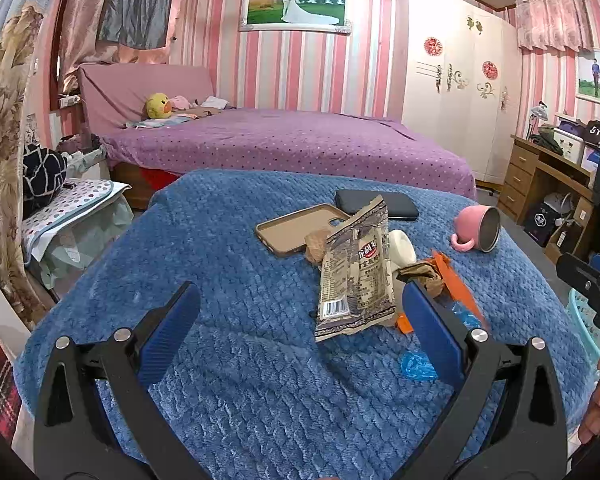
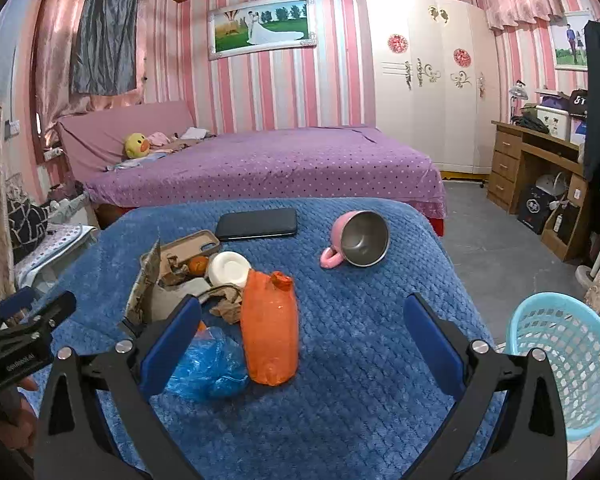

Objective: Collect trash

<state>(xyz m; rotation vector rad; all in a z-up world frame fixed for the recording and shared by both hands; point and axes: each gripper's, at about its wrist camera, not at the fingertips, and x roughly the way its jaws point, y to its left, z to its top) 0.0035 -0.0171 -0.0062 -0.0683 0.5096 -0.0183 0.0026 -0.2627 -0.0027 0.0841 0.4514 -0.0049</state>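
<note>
Trash lies in a heap on the blue blanket [image 1: 228, 360]. A grey-beige snack wrapper [image 1: 356, 276] stands up ahead of my left gripper [image 1: 300, 300], which is open and empty, with its right finger beside the wrapper. An orange bag [image 2: 270, 328], crumpled blue plastic [image 2: 210, 362] and brown paper [image 2: 230, 302] lie between the fingers of my right gripper [image 2: 302, 312], which is open and empty. The wrapper also shows in the right wrist view [image 2: 146, 284]. The orange bag [image 1: 454, 280] and blue plastic [image 1: 418, 364] are partly hidden behind my left gripper's right finger.
A light blue basket [image 2: 564, 364] stands off the blanket's right edge. A tipped pink mug [image 2: 356, 240], a black phone [image 2: 256, 223], a tan phone case [image 1: 296, 230], a white lid [image 2: 229, 269] and an orange fruit [image 2: 198, 266] lie on the blanket. A purple bed stands behind.
</note>
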